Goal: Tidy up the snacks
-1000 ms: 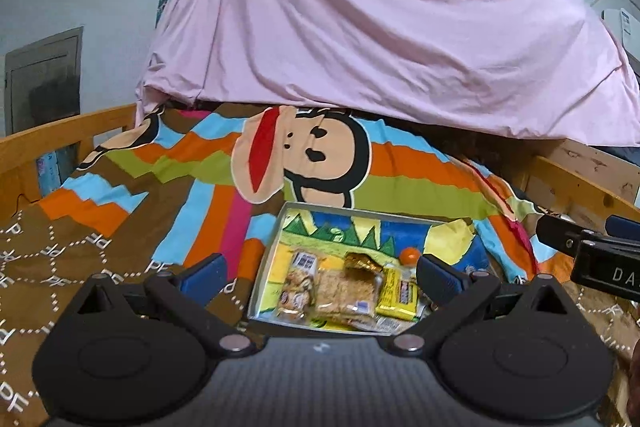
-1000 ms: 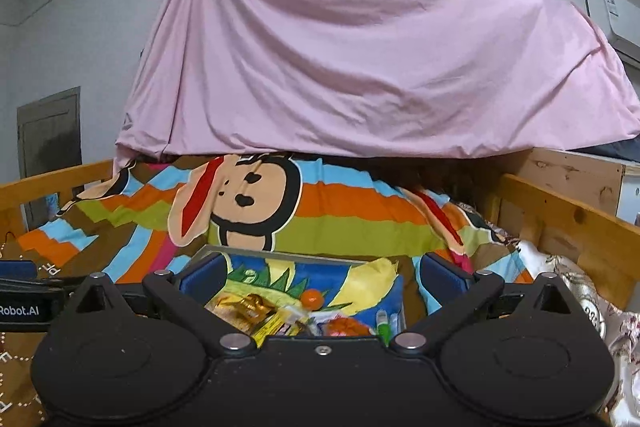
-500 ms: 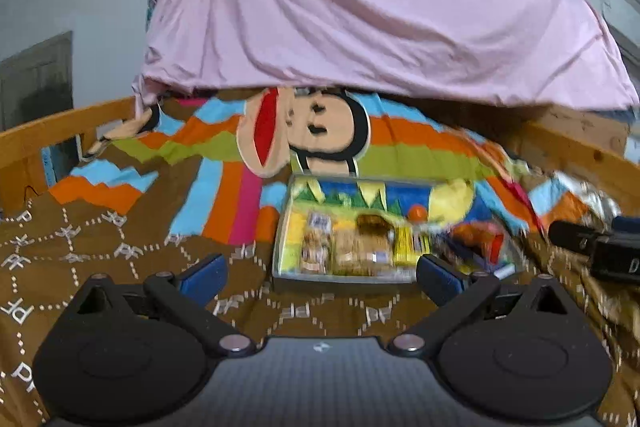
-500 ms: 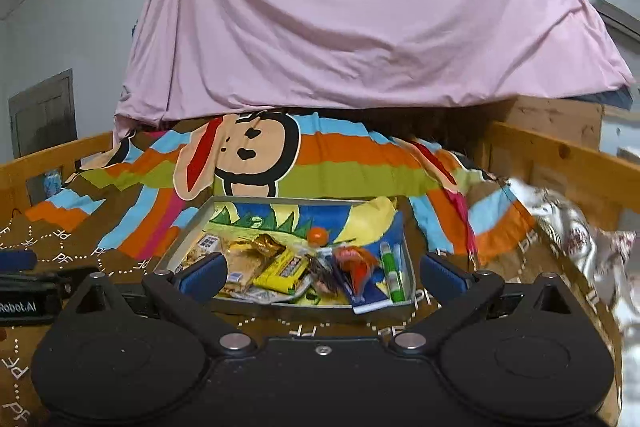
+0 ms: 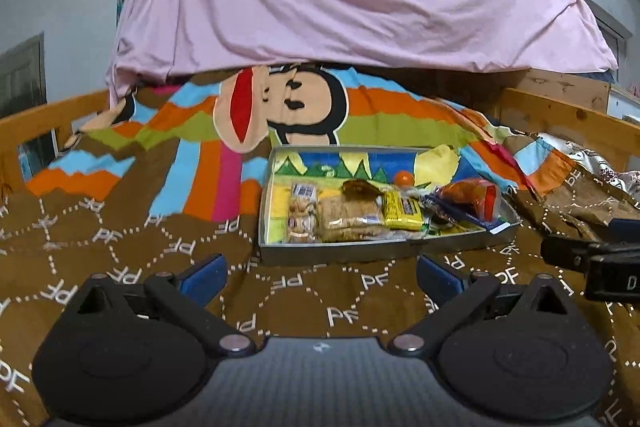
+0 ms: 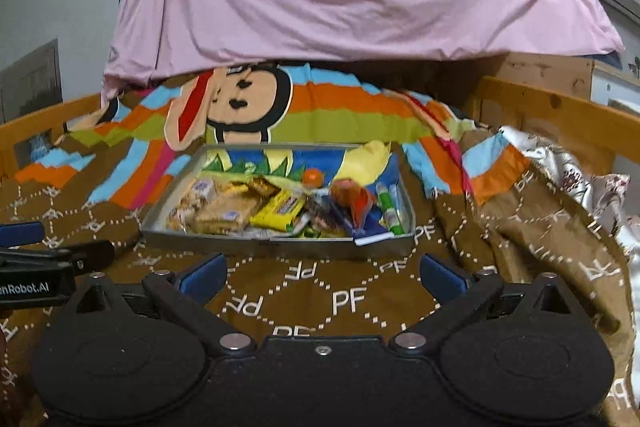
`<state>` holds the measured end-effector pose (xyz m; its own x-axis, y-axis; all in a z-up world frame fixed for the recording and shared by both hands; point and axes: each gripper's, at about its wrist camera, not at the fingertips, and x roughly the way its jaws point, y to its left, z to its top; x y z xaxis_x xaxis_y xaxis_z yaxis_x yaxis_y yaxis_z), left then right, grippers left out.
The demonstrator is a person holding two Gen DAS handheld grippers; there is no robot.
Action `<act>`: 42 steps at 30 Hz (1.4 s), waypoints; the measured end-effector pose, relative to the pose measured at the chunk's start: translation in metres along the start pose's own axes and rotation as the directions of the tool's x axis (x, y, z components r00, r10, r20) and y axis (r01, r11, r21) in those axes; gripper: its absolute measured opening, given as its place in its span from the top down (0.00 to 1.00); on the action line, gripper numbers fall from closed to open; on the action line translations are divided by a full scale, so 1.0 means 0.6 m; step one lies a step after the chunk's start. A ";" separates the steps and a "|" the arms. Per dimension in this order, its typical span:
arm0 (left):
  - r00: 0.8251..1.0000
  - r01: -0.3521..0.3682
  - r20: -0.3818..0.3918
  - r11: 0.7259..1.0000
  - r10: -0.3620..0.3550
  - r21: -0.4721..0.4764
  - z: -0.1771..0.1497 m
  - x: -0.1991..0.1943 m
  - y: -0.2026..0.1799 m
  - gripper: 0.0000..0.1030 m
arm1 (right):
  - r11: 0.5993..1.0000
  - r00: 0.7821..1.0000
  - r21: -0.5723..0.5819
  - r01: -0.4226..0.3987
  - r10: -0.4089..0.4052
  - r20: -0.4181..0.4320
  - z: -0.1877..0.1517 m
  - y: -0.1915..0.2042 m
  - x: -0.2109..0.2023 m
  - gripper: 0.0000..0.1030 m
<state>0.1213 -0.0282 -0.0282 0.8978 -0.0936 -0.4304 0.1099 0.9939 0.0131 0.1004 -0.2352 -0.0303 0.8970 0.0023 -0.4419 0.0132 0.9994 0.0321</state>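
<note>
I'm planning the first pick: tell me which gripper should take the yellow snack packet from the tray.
Probably the left gripper. In its view the yellow snack packet lies nearly straight ahead in the tray; from the right gripper it sits left of centre. Both jaws stand open and empty.

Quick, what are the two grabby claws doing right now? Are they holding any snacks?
Left gripper: open, holding nothing, short of the snack tray.
Right gripper: open, holding nothing too.

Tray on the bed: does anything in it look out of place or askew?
Yes. The tray holds a jumbled snack heap, with a blue packet poking over its front rim. A green marker lies among the food at the right side. Both grippers are open, short of it.
</note>
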 end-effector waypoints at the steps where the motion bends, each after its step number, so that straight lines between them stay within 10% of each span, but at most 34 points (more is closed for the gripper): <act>1: 1.000 -0.001 -0.006 1.000 0.001 -0.009 -0.002 0.002 0.003 0.00 | 1.000 1.000 -0.003 -0.002 0.002 -0.012 -0.002 0.001 0.004 0.01; 42: 0.998 -0.034 -0.052 0.999 0.032 -0.028 -0.021 0.011 0.006 0.00 | 0.999 0.994 0.019 -0.042 0.044 -0.103 -0.014 0.007 0.026 0.01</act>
<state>0.1224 -0.0244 -0.0423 0.8774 -0.0585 -0.4761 0.0676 0.9977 0.0020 0.1108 -0.2309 -0.0444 0.8464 0.0499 -0.5303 -0.0165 0.9976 0.0675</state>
